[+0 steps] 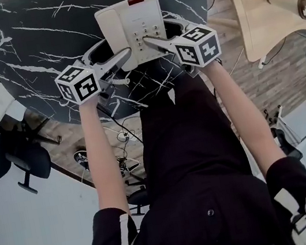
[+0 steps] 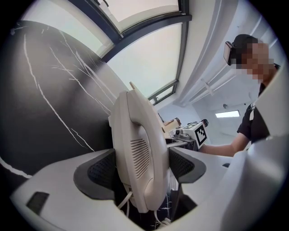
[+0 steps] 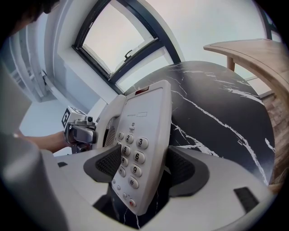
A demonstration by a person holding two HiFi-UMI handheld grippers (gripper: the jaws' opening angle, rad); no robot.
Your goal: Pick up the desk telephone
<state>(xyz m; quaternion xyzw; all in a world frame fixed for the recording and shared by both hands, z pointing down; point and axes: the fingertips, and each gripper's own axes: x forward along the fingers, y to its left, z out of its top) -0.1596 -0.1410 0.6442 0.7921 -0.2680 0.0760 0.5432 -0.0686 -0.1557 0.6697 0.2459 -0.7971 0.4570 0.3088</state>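
Black marble table (image 1: 39,39), telephone (image 1: 138,22), wood floor (image 1: 248,81)

"Where's the telephone (image 1: 132,29)?"

"Over the table (image 1: 39,39), towards its near edge. The handset (image 2: 140,149) side sits between the left gripper's (image 1: 121,57) jaws, and the keypad (image 3: 131,158) side between the right gripper's (image 1: 153,42) jaws."

"And around it?"

"A desk (image 1: 256,7) at far right, a chair (image 1: 31,161) at near left."

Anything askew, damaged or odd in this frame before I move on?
Nothing stands out. The desk telephone looks intact, its handset seated, close to the near edge of the marble table. The left gripper is clamped on the handset side and the right gripper on the keypad side.
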